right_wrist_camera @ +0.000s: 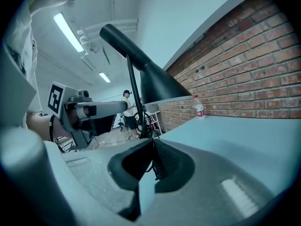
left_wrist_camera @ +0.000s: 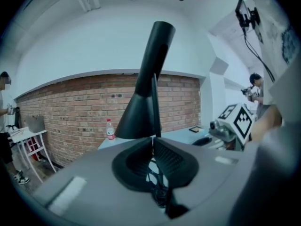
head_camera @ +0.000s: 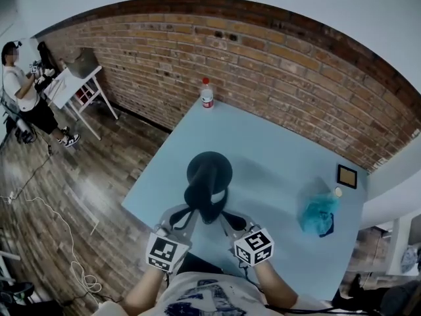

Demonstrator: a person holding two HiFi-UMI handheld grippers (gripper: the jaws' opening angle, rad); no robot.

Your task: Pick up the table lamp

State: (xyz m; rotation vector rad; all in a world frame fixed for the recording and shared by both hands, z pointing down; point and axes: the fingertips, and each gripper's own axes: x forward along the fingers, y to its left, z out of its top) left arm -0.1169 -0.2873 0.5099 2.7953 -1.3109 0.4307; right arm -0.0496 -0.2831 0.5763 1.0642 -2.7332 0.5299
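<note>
A black table lamp (head_camera: 208, 176) with a cone shade and a thin stem stands near the front edge of the pale blue table (head_camera: 270, 143). My left gripper (head_camera: 191, 213) and right gripper (head_camera: 223, 214) close in on it from either side, both shut. In the left gripper view the stem (left_wrist_camera: 154, 107) runs down to the closed tips of my left gripper (left_wrist_camera: 153, 139). The right gripper view shows the stem (right_wrist_camera: 134, 93) just ahead of my right gripper (right_wrist_camera: 152, 140). Whether either one pinches the stem cannot be told. The lamp's foot is hidden.
A plastic bottle (head_camera: 206, 95) with a red cap stands at the table's far edge by the brick wall. A teal bag (head_camera: 318, 212) and a small framed square (head_camera: 346, 176) lie at the right. A person (head_camera: 23, 91) stands by a white table (head_camera: 75, 84); cables (head_camera: 59, 222) cross the floor.
</note>
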